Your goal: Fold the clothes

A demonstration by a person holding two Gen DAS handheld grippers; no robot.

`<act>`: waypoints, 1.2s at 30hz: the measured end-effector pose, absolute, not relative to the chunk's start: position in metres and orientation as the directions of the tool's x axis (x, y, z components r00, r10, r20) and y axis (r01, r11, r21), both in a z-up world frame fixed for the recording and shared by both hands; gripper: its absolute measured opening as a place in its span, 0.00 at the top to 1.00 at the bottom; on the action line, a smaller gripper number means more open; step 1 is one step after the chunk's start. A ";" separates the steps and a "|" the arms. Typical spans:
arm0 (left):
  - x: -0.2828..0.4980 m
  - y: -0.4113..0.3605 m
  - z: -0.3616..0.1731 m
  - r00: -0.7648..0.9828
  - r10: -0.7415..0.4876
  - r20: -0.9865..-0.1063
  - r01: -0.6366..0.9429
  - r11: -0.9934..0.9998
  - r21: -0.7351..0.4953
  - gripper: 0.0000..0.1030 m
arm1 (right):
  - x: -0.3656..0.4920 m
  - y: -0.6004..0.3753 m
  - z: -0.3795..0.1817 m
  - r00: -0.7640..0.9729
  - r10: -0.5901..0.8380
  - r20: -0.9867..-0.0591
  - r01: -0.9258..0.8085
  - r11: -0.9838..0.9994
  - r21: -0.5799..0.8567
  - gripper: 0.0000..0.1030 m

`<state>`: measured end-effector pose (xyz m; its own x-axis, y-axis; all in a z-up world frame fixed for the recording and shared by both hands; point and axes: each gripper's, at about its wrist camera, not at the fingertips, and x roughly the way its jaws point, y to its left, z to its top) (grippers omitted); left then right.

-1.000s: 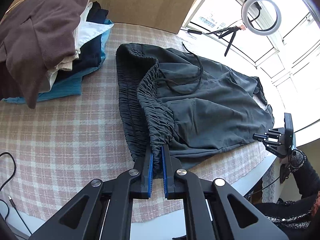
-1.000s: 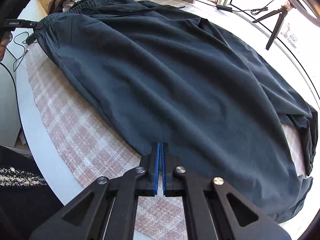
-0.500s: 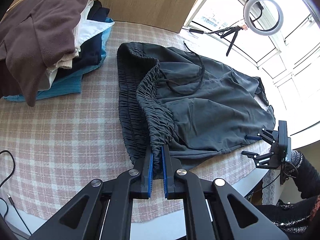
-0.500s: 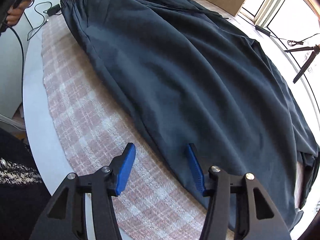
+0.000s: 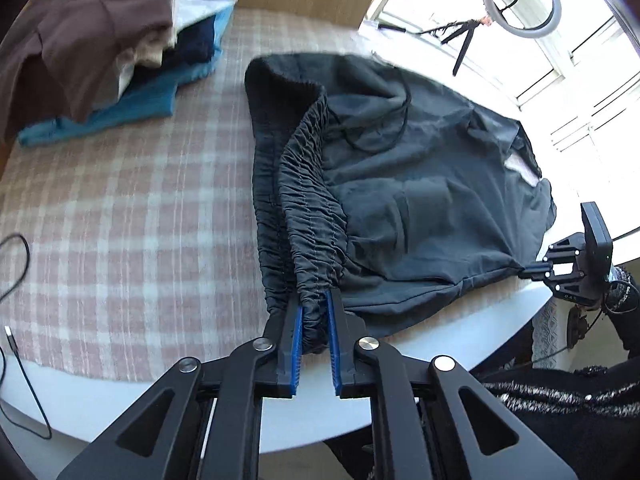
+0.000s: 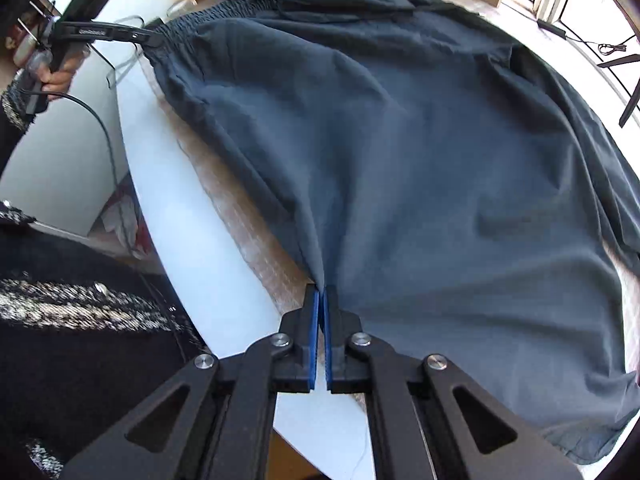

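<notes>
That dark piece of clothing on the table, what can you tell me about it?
The dark grey trousers look like thin woven fabric, with a gathered elastic waistband and a black drawstring. They lie spread on the checked cloth. The left gripper pinches the waistband's end; the right gripper pinches the near side edge.

Clothes pile (image 5: 120, 36) blurred and edge-cropped, trousers' (image 6: 420, 180) far hem cropped
</notes>
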<state>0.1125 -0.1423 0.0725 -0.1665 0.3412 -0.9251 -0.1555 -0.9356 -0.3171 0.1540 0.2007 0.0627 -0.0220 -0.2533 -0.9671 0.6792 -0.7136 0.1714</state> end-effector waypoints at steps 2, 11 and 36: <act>0.112 -0.152 0.062 -0.123 0.315 -0.941 -0.106 -0.947 -0.304 0.87 | 0.151 0.202 0.054 0.046 -0.219 -0.975 0.669 -0.717 0.193 0.96; 0.034 -0.167 0.126 -0.315 0.325 -0.892 -0.090 -0.946 -0.312 0.71 | 0.103 0.252 0.171 -0.124 -0.437 -0.891 0.644 -0.719 0.263 0.56; -0.120 -0.114 0.043 -0.275 0.447 -0.851 -0.030 -0.889 -0.457 0.87 | -0.230 0.152 0.027 -0.119 -0.269 -0.956 0.866 -0.500 0.034 0.54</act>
<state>-0.1205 -0.1140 0.0434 -0.2748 0.4466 -0.8515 -0.0301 -0.8891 -0.4567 -0.2305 0.1525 0.0270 -0.1186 -0.2695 -0.9557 0.8656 -0.4996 0.0335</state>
